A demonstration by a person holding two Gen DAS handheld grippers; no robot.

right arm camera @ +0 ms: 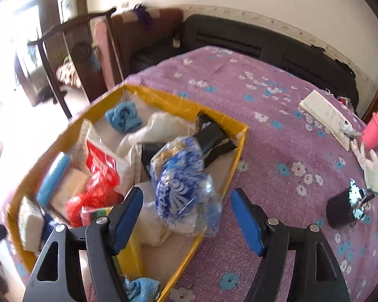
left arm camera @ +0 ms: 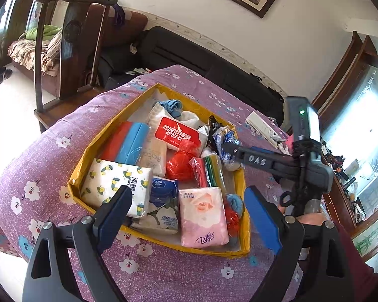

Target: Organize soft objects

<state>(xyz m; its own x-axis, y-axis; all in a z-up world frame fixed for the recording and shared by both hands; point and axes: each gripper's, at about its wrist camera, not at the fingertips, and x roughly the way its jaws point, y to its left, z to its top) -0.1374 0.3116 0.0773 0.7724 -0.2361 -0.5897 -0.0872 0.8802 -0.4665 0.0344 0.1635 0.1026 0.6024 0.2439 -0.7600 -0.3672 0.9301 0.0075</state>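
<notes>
Two handheld grippers hover over a yellow box (left arm camera: 239, 183) packed with soft goods on a purple floral bedspread (right arm camera: 277, 151).

The left gripper (left arm camera: 189, 216) and right gripper (right arm camera: 186, 216) both gape, empty; a blue-and-white plastic bag (right arm camera: 181, 183) lies in the box (apparently just dropped). Next: fetching another item, seemingly.

Black gripper frames, blue-padded fingers (left arm camera: 114, 210), silver screws, "DAS" marking.

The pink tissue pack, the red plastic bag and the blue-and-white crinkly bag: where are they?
pink tissue pack (left arm camera: 202, 216): left wrist view, middle of its rose-printed face.
red plastic bag (left arm camera: 180, 162): left wrist view, its bunched middle.
blue-and-white crinkly bag (right arm camera: 181, 186): right wrist view, its printed middle.
</notes>
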